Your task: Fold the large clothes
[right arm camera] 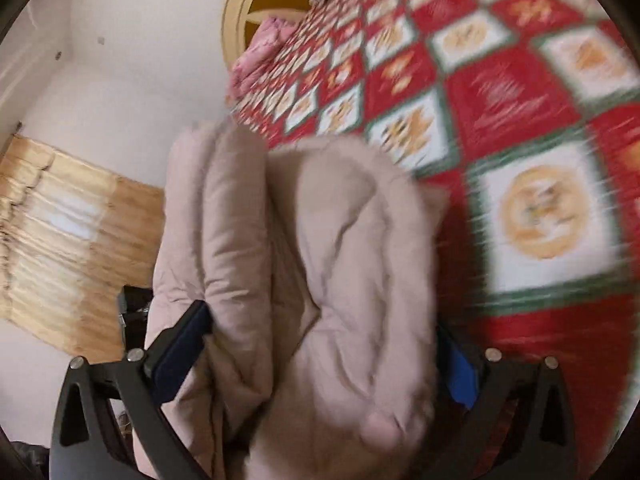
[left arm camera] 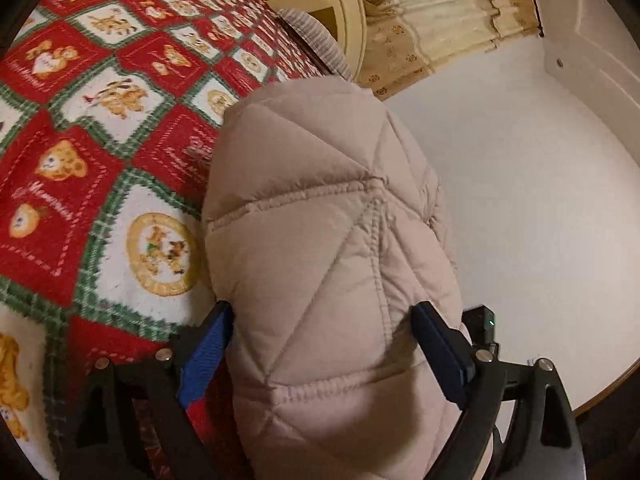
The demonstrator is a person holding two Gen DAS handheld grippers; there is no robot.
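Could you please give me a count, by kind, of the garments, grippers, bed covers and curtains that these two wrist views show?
Garments: 1, the beige quilted jacket, bunched between both grippers' fingers.
Grippers: 2, the left gripper and the right gripper.
Bed covers: 1, the red bear-print blanket.
Curtains: 1, the cream curtain.
Total: 5.
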